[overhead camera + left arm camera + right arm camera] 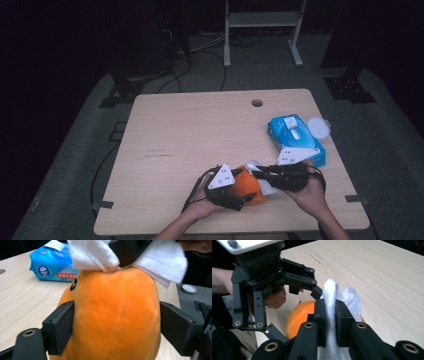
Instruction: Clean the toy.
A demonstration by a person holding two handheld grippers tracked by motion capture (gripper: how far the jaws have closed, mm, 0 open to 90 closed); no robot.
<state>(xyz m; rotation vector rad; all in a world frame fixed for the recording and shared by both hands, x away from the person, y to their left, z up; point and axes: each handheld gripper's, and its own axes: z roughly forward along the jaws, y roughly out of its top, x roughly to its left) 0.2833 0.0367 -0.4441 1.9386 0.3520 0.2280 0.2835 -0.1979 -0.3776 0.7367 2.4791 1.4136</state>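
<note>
Wiping the orange plush toy [115,315] clamped between our left gripper [116,325] pads, we press the wet wipe [332,305], pinched in the right gripper [330,322], gently across its top.

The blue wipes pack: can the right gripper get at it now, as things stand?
Probably not yet. The right gripper is shut on a white wipe pressed on the orange toy. The table toward the pack looks free.
</note>
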